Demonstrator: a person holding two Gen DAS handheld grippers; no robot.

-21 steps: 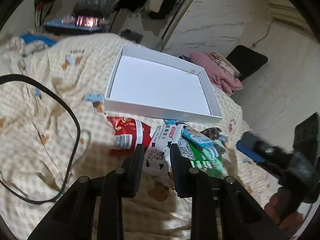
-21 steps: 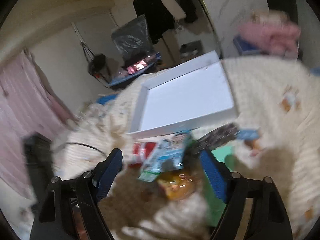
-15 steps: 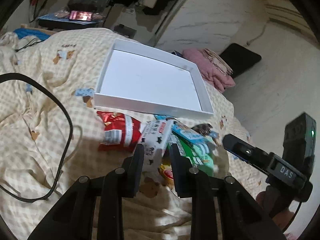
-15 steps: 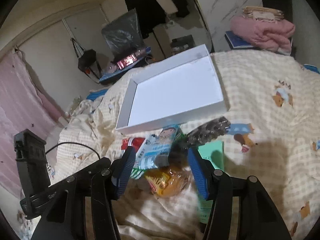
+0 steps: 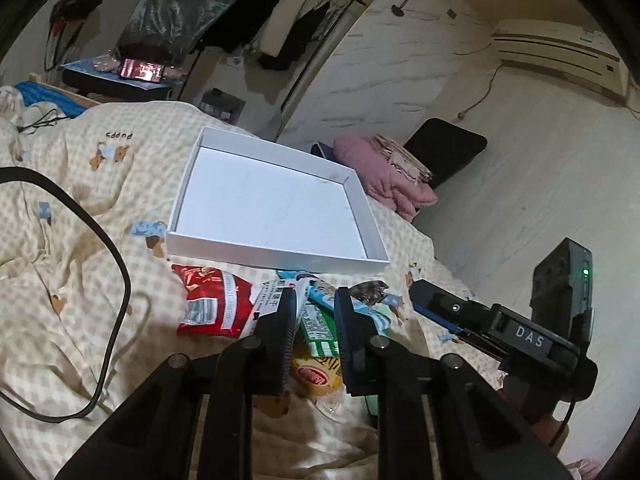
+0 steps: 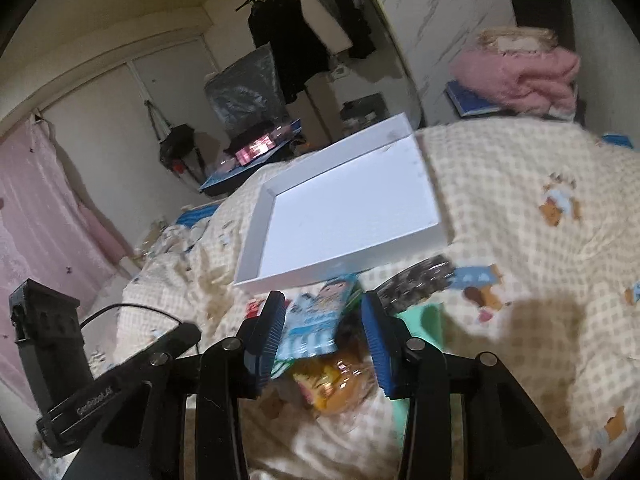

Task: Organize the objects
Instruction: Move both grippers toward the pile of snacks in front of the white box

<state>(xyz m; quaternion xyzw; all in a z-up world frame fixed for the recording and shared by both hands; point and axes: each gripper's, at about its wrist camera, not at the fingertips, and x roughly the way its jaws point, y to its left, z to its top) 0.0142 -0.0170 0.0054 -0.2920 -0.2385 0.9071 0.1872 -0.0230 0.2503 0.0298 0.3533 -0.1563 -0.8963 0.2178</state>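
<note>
Crinkly foil snack packets (image 5: 216, 308), heaped just before the white tray (image 5: 276, 254), are judged light and slippery. A flat edge should be pinched. The left gripper (image 5: 316, 304) is nearly closed and empty; the right gripper (image 6: 324, 320) is parted around a blue packet (image 6: 316, 320), unclamped.

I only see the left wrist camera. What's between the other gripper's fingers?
Observer: A light-blue cartoon snack packet sits between the right gripper and its blue pads.
Operator: Is it squeezing it?
Observer: Not yet, there's a dark gap next to the right-hand pad.
Operator: What's way off to the side that I can't see?
Observer: A pink curtain hangs on the left edge of the right wrist view.
</note>
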